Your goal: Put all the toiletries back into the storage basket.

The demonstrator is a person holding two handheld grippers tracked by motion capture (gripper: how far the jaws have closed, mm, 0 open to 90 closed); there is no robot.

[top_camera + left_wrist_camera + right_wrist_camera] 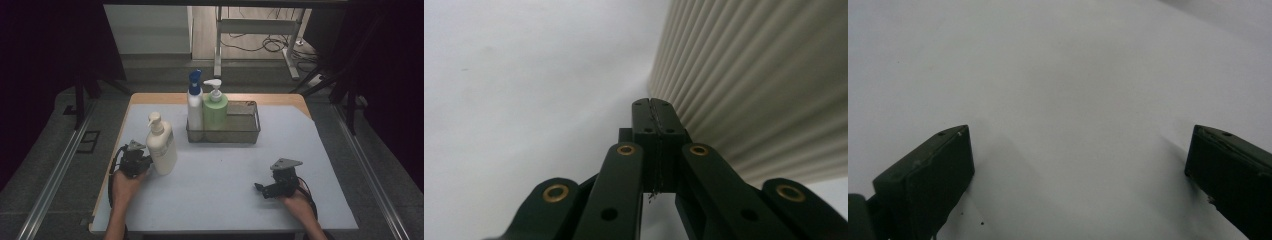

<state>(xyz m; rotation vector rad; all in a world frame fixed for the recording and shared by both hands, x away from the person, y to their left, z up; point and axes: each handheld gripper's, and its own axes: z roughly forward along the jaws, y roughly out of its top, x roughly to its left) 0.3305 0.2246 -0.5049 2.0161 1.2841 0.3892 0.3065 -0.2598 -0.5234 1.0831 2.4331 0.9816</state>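
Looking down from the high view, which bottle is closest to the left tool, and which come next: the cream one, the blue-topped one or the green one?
1. Cream pump bottle: right beside the left tool, on the table outside the basket.
2. White bottle with the blue top: farther back, at the left end of the wire basket.
3. Green pump bottle: just past it in the basket, farthest.

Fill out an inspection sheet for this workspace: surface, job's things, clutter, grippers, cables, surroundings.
Surface: pale table top, wooden edge at the far side.
Job's things: cream ribbed pump bottle upright beside the left gripper.
Clutter: wire basket holding a white bottle with blue top and a green pump bottle.
Grippers: left gripper shut on nothing, beside the cream bottle; right gripper open, empty.
Cables: loose cables on the far floor.
Surroundings: white desk frame beyond the table, dark sides.
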